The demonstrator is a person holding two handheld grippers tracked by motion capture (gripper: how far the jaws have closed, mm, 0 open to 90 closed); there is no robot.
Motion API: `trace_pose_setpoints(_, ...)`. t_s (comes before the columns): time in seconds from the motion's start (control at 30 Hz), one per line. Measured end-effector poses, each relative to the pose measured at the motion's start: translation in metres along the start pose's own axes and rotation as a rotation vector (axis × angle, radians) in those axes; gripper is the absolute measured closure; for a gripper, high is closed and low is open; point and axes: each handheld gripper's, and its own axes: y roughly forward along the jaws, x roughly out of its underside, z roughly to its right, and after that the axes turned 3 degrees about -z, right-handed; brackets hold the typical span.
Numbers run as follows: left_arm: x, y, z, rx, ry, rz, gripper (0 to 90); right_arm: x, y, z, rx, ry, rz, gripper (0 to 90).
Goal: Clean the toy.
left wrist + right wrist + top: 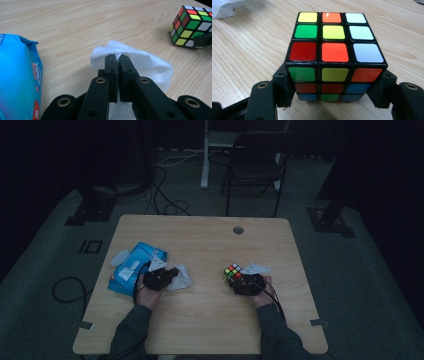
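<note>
Nearest the camera in the left gripper view, the left gripper has its black jaws pinched together on a crumpled white wet wipe, a thin layer of it caught between the pads while the rest bunches on the pale wooden table ahead of the tips. Just to its left lies the glossy blue plastic pack of wipes; in the high view the pack rests flat near the table's left edge, and its top looks opened, with something white showing there, though the dim light leaves the contents unclear. A small whitish piece sits beside the pack's far corner; I cannot tell what it is.

Further right, the right gripper clamps a scrambled, multicoloured plastic puzzle cube with black edges, one jaw pressed on each side of its lower layers, the cube standing upright on the table. In the high view the cube is well apart from the wipe, towards the table's right half.

My reading is that the job is wiping the cube. A sheet is out of the pack and gripped, and the cube is steadied, so the preparation looks done. What remains is bringing the wipe across to the cube and rubbing its faces; no contact between them exists yet.
</note>
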Motion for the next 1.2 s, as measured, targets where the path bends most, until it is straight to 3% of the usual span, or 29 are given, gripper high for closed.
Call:
trace_pose_setpoints(0.57,0.003,0.003,0.000,0.005,-0.009,-0.010,79.7,0.002,0.003,-0.002,-0.007,-0.022,-0.016,33.1)
trace_pose_setpoints(0.77,0.002,0.000,0.000,0.040,-0.011,0.004,69.4,0.002,0.003,-0.003,-0.006,-0.012,-0.015,20.2)
trace_pose_setpoints(1.2,-0.001,-0.009,-0.001,0.039,-0.028,0.040,59.2,-0.006,-0.008,-0.006,0.008,-0.008,0.024,14.6)
